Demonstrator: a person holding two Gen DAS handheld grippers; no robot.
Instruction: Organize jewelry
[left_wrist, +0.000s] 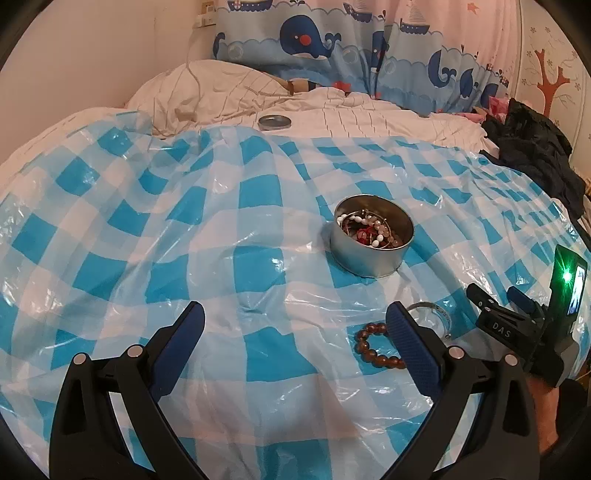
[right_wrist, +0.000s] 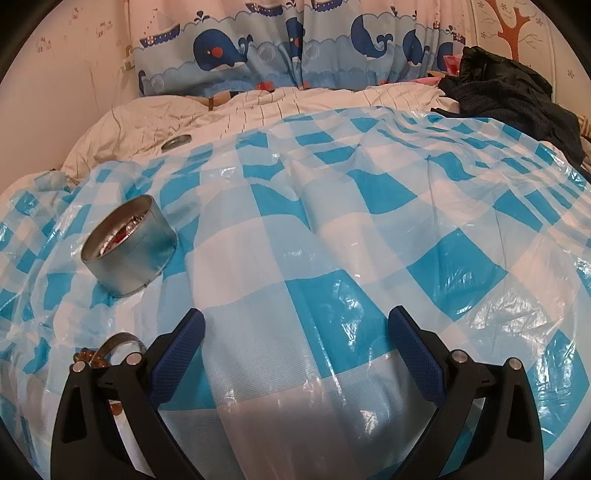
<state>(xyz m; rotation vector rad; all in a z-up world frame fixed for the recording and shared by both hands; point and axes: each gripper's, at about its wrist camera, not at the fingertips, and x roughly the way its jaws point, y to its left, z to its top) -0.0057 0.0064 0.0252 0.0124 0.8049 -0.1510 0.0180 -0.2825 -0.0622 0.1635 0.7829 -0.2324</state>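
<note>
A round metal tin (left_wrist: 371, 236), already holding a tangle of beaded pieces, sits open on a blue-and-white checked plastic sheet (left_wrist: 155, 229) spread over a bed, while two items remain outside it: a brown bead bracelet (left_wrist: 369, 349) and a silver bangle (left_wrist: 430, 314) just beside it, both near the front edge of the sheet. The left gripper (left_wrist: 295, 332) hovers above the sheet with its jaws spread wide and nothing between them, its right finger partly covering the bracelet in the left wrist view. The right gripper (right_wrist: 295, 332) is likewise wide open and empty, aimed at bare sheet with the bangle off to its left. The tin's lid (left_wrist: 274, 122) lies well apart on the white bedding beyond the sheet.

The likely trouble is the surface. The sheet is slick, wrinkled and laid over soft bedding, so a finger pressing down on the bracelet could pinch plastic along with beads, or push the loop away instead of catching it. Dragging the sheet could also tip the tin, which in the right wrist view appears to lean on the uneven bed, and spill what is already sorted. The thin bangle may slip from the pads if gripped on its edge.
</note>
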